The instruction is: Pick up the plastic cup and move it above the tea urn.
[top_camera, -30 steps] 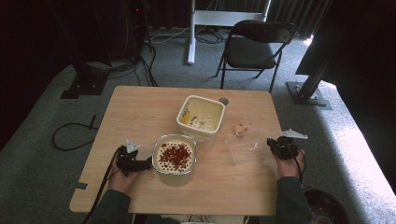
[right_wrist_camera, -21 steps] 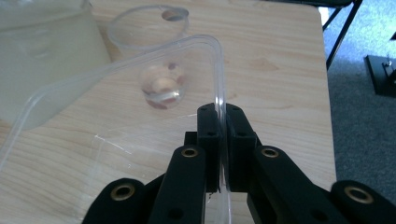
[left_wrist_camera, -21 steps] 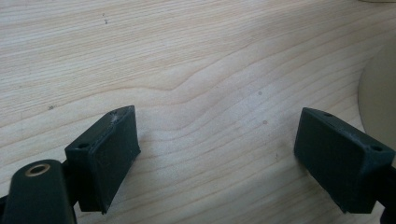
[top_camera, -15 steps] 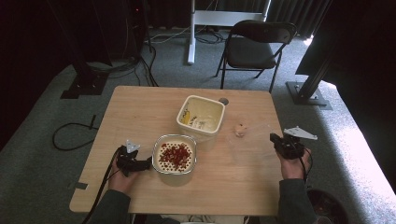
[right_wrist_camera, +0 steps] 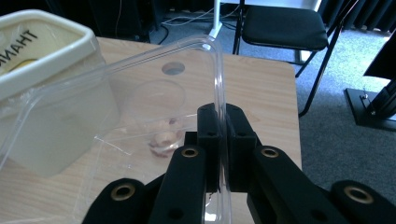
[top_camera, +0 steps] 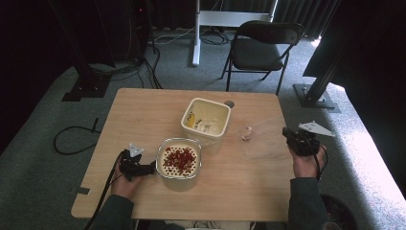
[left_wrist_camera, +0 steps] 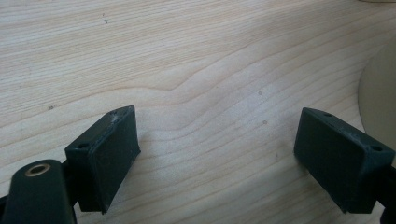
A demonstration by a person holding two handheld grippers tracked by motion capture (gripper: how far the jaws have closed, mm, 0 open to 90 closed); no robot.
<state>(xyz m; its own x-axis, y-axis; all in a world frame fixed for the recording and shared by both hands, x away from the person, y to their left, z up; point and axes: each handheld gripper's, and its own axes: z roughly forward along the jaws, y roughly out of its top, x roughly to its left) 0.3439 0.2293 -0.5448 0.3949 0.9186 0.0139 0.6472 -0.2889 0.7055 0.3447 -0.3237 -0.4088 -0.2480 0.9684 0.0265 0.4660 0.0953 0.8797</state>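
- Between the left gripper's (left_wrist_camera: 217, 154) open jaws lies bare table (left_wrist_camera: 196, 70); ahead the wood is free.
- Just to its right stands the bowl of red bits (top_camera: 179, 160), blocking that side.
- The right gripper (right_wrist_camera: 223, 140) clamps a clear lid (right_wrist_camera: 140, 93), which spreads out in front of it.
- Beyond the lid stand the cream tub (top_camera: 206, 120) and a small pale lump (top_camera: 247, 135).
- Table (top_camera: 249, 182) near the person is open.

The table (left_wrist_camera: 196, 70) is pale wood, smooth and matt with visible grain. The lid (right_wrist_camera: 154, 107) is thin, clear, glossy plastic, and the tub (right_wrist_camera: 42, 56) beside it is cream plastic with a soft sheen. The pads (left_wrist_camera: 109, 154) look like matt black plastic, slightly rough.
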